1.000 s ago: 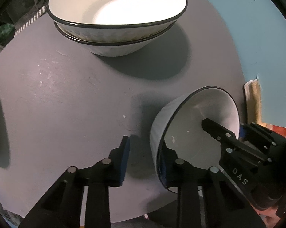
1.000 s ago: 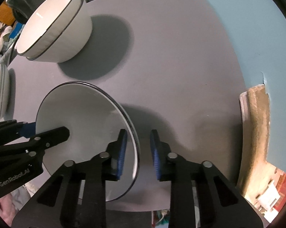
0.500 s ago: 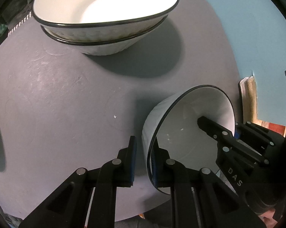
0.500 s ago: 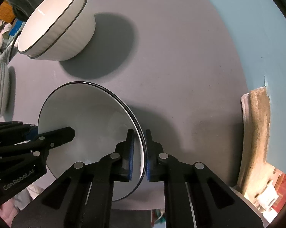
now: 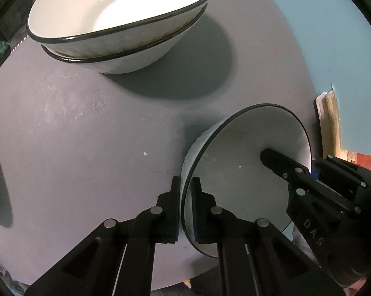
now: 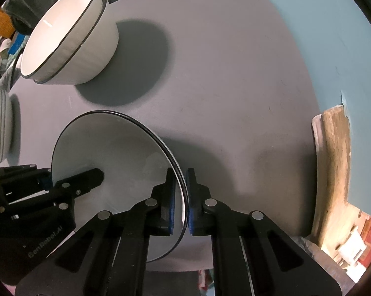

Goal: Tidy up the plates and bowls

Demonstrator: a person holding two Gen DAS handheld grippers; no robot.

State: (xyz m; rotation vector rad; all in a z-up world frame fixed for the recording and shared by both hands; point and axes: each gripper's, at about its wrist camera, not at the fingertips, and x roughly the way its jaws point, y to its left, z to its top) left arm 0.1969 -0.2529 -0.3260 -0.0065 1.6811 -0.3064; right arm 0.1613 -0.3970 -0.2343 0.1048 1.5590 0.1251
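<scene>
A white bowl with a black rim point(image 5: 234, 180) is held between both grippers near the front edge of the round grey table point(image 5: 74, 135). My left gripper point(image 5: 185, 197) is shut on its left rim. My right gripper point(image 6: 180, 192) is shut on its right rim; the bowl also shows in the right wrist view point(image 6: 116, 162). The right gripper also shows in the left wrist view point(image 5: 308, 172), one finger inside the bowl. A stack of two larger white bowls point(image 5: 118, 22) stands at the far side, also in the right wrist view point(image 6: 67, 39).
A stack of white plates point(image 6: 0, 125) sits at the table's left edge. A blue wall point(image 6: 321, 37) lies beyond the table on the right. A worn wooden edge point(image 6: 333, 167) runs along the right side.
Both grippers have closed onto the small bowl's rim, one on each side. The large bowl stack now looks closer in the left wrist view.
</scene>
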